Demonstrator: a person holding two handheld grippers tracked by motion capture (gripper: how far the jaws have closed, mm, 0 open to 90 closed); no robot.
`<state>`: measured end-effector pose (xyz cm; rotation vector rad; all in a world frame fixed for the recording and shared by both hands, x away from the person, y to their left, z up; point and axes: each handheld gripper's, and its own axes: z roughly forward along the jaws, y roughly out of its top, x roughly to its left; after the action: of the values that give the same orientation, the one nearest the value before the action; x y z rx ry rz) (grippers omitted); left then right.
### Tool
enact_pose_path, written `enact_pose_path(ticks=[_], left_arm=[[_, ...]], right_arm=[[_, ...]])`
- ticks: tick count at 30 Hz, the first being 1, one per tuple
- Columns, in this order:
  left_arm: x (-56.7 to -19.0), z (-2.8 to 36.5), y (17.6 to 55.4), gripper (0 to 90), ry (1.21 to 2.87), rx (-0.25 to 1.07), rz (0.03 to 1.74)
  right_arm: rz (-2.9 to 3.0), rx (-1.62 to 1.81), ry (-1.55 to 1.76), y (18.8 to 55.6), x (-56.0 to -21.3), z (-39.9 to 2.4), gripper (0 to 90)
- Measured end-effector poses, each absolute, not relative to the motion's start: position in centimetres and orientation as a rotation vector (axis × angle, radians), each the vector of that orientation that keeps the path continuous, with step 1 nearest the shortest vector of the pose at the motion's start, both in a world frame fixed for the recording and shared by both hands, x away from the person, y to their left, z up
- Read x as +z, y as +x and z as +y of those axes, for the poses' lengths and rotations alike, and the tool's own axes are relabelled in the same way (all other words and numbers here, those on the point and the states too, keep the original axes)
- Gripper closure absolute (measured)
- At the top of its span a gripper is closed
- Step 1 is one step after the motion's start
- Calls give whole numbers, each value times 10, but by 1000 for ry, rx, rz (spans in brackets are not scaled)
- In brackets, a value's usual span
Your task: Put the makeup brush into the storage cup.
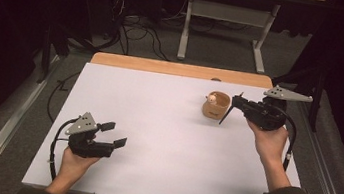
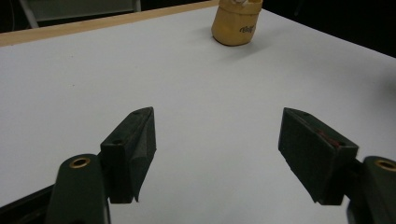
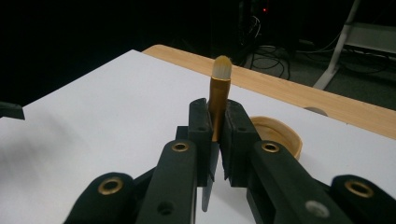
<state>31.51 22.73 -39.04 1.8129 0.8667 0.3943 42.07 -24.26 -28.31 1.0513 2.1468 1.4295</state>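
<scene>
Left gripper, lower left of high view: fingers wide, empty, resting on white desk. Right gripper, upper right: fingers clamped on brush, beside wooden cup. Step: brush carried at cup. Next: likely lowering inside, release.

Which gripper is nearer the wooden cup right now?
Right. The right gripper, shut on a makeup brush, sits just beside the wooden cup. The left gripper rests open at the table's near left, far from it.

Dark room; grey carpet floor, cables, white desk frame behind.
</scene>
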Motion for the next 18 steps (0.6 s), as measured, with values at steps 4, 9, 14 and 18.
enact_pose_path(ticks=[4,9,14,18], left_arm=[[-390,227,315,284,1811,395,867],[-390,228,315,284,1811,395,866],[-390,228,315,284,1809,395,865],[-390,228,315,284,1809,395,864]], right_arm=[[2139,1425,1058,424,-280,-243,858],[2136,1416,1062,427,-276,-241,858],[2134,1398,1064,431,-272,-240,858],[2123,1407,1068,435,-270,-240,858]])
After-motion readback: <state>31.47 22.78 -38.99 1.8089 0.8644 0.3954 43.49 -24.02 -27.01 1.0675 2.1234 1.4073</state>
